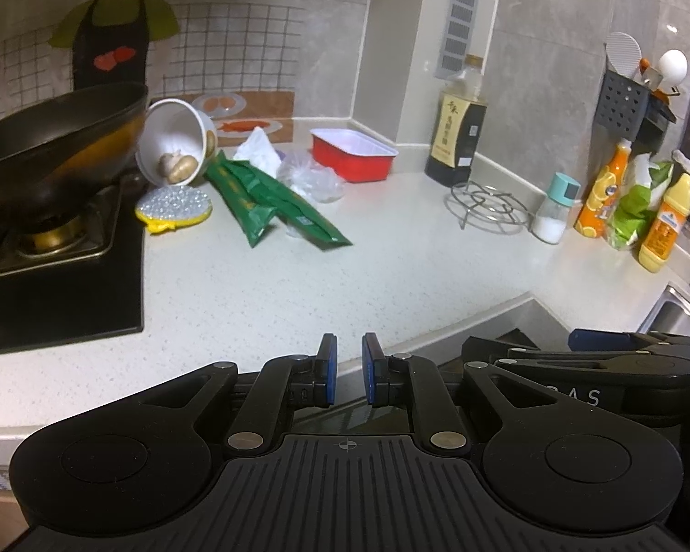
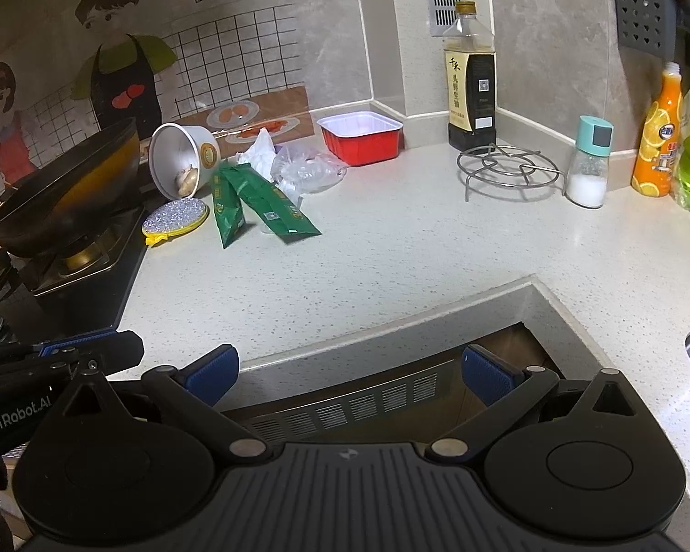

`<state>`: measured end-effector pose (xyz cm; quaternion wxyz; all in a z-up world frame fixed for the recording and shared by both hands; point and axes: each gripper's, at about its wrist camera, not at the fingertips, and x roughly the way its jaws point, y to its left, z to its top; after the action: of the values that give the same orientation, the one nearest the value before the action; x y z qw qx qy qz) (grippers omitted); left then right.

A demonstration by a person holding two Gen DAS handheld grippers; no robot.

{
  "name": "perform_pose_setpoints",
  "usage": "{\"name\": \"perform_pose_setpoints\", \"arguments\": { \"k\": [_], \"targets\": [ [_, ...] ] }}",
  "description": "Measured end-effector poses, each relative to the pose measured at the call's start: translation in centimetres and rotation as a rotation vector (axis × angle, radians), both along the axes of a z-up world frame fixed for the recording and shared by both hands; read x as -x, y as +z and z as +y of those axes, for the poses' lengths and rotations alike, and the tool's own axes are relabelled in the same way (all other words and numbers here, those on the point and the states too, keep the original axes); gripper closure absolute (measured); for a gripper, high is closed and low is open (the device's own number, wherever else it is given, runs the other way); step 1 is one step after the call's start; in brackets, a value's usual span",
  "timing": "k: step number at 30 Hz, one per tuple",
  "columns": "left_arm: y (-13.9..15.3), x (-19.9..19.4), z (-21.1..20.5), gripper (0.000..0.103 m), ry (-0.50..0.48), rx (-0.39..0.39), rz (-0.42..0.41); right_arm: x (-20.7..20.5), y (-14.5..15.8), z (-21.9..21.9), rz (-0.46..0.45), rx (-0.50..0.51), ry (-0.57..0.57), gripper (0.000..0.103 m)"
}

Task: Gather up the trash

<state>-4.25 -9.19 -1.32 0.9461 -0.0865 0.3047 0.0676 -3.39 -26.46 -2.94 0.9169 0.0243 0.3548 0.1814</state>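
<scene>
Two claws: left claw (image 1: 348, 368) narrow, empty; right claw (image 2: 349, 370) spread. Tipped cup (image 1: 177, 140) holds garlic (image 1: 175, 166).

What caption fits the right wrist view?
Open right gripper faces green foil wrappers, crumpled clear plastic bag and red foil tray on speckled countertop.

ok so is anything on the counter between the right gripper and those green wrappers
Nothing visible. Bare counter runs from the open right gripper to the green wrappers. The sponge, tipped cup and plastic bag sit beside or behind them.
</scene>
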Motion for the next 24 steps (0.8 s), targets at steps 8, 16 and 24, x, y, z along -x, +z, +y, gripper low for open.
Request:
{"name": "perform_pose_setpoints", "arguments": {
  "k": [8, 16, 24],
  "targets": [
    [-0.1, -0.3, 0.1, 0.089, 0.009, 0.004, 0.0, -0.1, -0.2, 0.1, -0.003, 0.001, 0.005, 0.0],
    [-0.4, -0.9, 0.6, 0.089, 0.015, 0.019, 0.005, -0.5, -0.4, 0.1, 0.008, 0.009, 0.004, 0.0],
    [-0.8, -1.7, 2.8, 0.089, 0.078, 0.068, 0.006, -1.6, 0.1, -0.4, -0.078, -0.072, 0.006, 0.0]
  ]
}}
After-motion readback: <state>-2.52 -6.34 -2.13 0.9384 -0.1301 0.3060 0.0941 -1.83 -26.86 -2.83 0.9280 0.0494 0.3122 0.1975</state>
